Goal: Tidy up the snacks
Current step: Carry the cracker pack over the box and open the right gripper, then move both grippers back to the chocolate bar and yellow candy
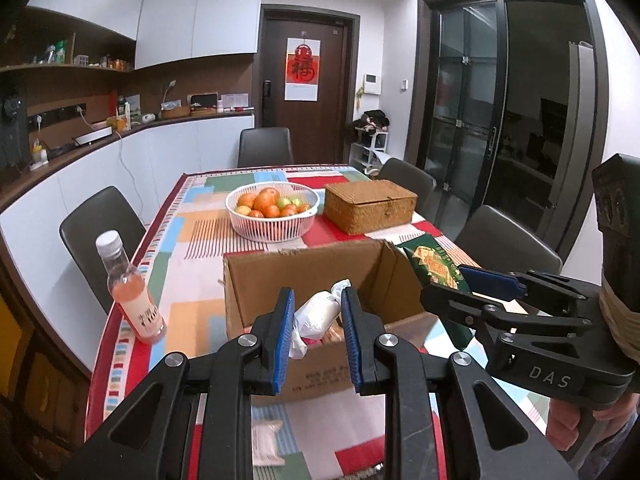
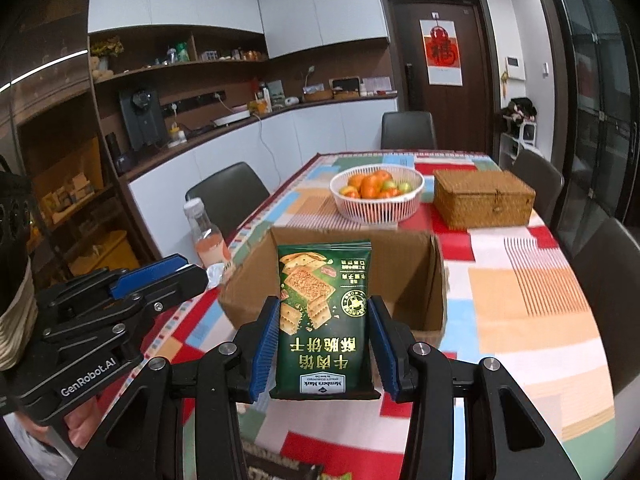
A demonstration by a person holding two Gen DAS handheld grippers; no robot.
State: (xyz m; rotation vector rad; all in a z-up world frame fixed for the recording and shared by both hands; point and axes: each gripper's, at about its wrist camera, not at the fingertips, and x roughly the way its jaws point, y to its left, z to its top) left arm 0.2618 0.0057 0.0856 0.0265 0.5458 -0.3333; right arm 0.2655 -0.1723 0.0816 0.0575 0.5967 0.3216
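An open cardboard box [image 1: 256, 280] stands on the patchwork tablecloth [image 1: 192, 248]. My left gripper [image 1: 317, 300] hovers over the box's near wall, shut on a white plastic-wrapped snack [image 1: 316, 314]. More wrapped snacks lie inside the box. In the right wrist view my right gripper [image 2: 324, 304] is shut on a green cracker packet [image 2: 324, 300], held upright in front of the box [image 2: 436, 280]. From the left wrist view the right gripper [image 1: 448, 284] and its green packet [image 1: 434, 266] sit at the box's right corner. The left gripper [image 2: 196, 270] shows at the left of the right wrist view.
A pink drink bottle [image 1: 132, 288] stands near the table's left edge. Behind the box are a white basket of fruit [image 1: 272, 232] and a shut wicker box [image 1: 368, 206]. Dark chairs [image 1: 100, 224] ring the table. A white packet [image 1: 266, 440] lies on the near cloth.
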